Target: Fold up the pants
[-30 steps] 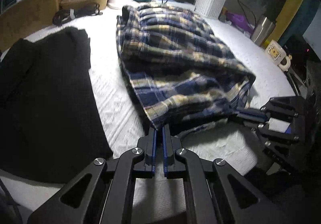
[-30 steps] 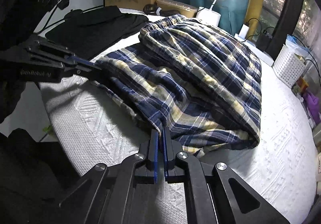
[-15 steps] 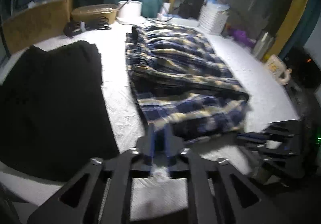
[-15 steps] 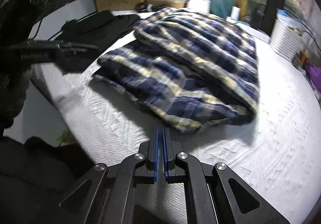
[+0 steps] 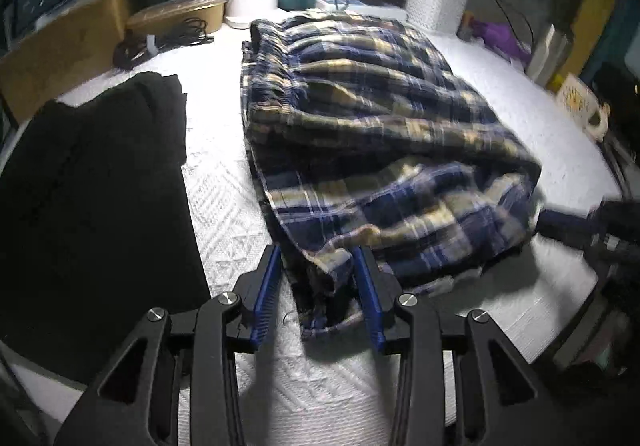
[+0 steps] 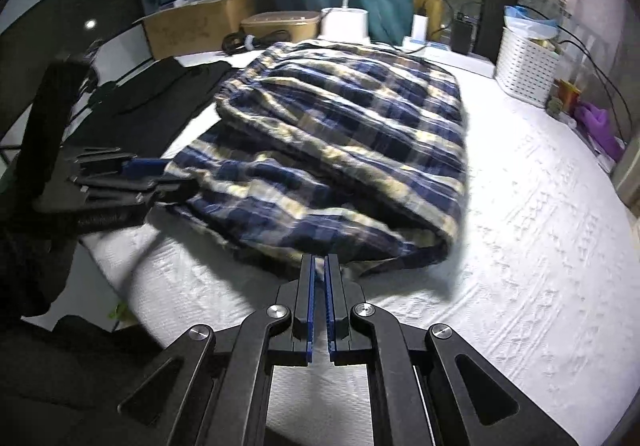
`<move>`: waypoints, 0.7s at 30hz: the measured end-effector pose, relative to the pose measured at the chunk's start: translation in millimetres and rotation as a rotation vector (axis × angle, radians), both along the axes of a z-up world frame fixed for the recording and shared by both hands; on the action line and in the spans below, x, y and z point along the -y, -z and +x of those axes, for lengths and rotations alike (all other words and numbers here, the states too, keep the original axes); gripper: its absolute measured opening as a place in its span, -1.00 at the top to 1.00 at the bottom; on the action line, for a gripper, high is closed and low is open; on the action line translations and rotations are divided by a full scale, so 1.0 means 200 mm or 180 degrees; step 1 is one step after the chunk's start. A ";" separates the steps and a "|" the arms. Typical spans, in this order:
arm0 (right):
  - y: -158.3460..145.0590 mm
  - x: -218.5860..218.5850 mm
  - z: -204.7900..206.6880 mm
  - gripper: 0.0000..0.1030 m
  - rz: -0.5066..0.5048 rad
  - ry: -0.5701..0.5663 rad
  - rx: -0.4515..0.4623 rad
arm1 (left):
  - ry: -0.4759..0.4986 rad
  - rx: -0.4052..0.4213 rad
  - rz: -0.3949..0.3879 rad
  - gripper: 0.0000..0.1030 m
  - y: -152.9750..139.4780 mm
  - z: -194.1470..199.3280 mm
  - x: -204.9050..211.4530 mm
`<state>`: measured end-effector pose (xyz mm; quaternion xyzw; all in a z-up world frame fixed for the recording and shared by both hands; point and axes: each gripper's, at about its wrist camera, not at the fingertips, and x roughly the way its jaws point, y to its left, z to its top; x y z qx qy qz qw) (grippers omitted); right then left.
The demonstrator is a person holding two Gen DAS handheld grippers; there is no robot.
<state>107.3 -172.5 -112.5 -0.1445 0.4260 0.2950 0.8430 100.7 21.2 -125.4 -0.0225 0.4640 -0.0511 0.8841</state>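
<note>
Blue, cream and navy plaid pants (image 5: 372,134) lie folded over in a thick pile on the white textured bedspread (image 5: 228,198); they also show in the right wrist view (image 6: 344,134). My left gripper (image 5: 318,258) is open, its blue pads on either side of the pants' near hem corner. My right gripper (image 6: 320,266) is nearly closed at the pile's near edge, a thin gap between the pads; I cannot tell if cloth is pinched. Each gripper shows in the other's view, the right (image 5: 576,222) and the left (image 6: 132,170).
A black garment (image 5: 92,182) lies flat left of the pants. At the far edge stand a cardboard box (image 5: 60,50), a tan container (image 5: 180,10), a white lamp base (image 5: 252,2), cables (image 5: 160,42), a white basket (image 6: 528,62) and a mug (image 5: 580,106).
My left gripper has opened and now straddles the hem corner. My right gripper pulled back from the pile half a second ago and is now at its near edge again.
</note>
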 end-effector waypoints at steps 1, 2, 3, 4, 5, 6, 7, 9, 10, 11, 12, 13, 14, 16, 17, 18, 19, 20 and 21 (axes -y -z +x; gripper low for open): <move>0.00 0.01 0.01 0.90 0.0000 0.0028 0.0000 | 0.0018 0.0009 0.0026 0.27 0.00 -0.01 0.01; -0.01 0.02 0.01 0.90 0.0009 0.0060 -0.0003 | 0.0024 0.0013 0.0030 0.27 0.00 -0.02 0.00; -0.01 0.04 0.02 0.90 0.0011 0.0083 0.0000 | 0.0034 0.0000 0.0034 0.27 0.00 -0.02 0.00; -0.02 0.05 0.03 0.90 0.0005 0.0101 0.0007 | 0.0047 -0.0013 0.0049 0.27 0.00 -0.03 0.00; -0.03 0.06 0.03 0.89 -0.0004 0.0145 0.0025 | 0.0056 -0.0019 0.0057 0.27 -0.01 -0.04 0.00; -0.03 0.08 0.04 0.89 -0.0003 0.0179 0.0039 | 0.0062 -0.0026 0.0063 0.27 -0.01 -0.04 -0.01; -0.04 0.09 0.05 0.88 -0.0001 0.0219 0.0053 | 0.0068 -0.0036 0.0070 0.27 -0.01 -0.05 -0.01; -0.06 0.13 0.08 0.80 0.0010 0.0309 0.0098 | 0.0079 -0.0050 0.0082 0.27 -0.01 -0.06 -0.01; -0.06 0.14 0.10 0.71 0.0018 0.0346 0.0122 | 0.0073 -0.0060 0.0064 0.27 -0.01 -0.06 -0.01; -0.07 0.16 0.13 0.20 0.0020 0.0396 0.0157 | 0.0070 -0.0065 0.0028 0.27 -0.02 -0.06 0.00; -0.08 0.17 0.16 -0.87 0.0013 0.0449 0.0185 | 0.0069 -0.0049 -0.0031 0.27 -0.03 -0.06 -0.01; -0.07 0.18 0.19 -0.99 0.0004 0.0496 0.0188 | 0.0069 -0.0019 -0.0063 0.27 -0.05 -0.07 -0.01; -0.07 0.20 0.22 -1.00 0.0044 0.0519 0.0201 | 0.0080 0.0039 -0.0086 0.27 -0.07 -0.07 0.00; -0.05 0.21 0.28 -1.00 0.0160 0.0524 0.0139 | 0.0113 0.0153 -0.0110 0.27 -0.12 -0.07 0.01; -0.05 0.22 0.31 -1.00 0.0173 0.0548 0.0147 | 0.0116 0.0171 -0.0112 0.27 -0.14 -0.06 0.01; -0.05 0.22 0.33 -1.00 0.0167 0.0566 0.0156 | 0.0115 0.0175 -0.0114 0.27 -0.14 -0.06 0.01; -0.05 0.22 0.35 -1.00 0.0168 0.0580 0.0164 | 0.0113 0.0173 -0.0120 0.27 -0.15 -0.05 0.01; -0.05 0.22 0.37 -1.00 0.0171 0.0601 0.0167 | 0.0109 0.0168 -0.0123 0.27 -0.15 -0.04 0.01; -0.05 0.22 0.39 -1.00 0.0168 0.0625 0.0180 | 0.0104 0.0161 -0.0123 0.27 -0.15 -0.04 0.00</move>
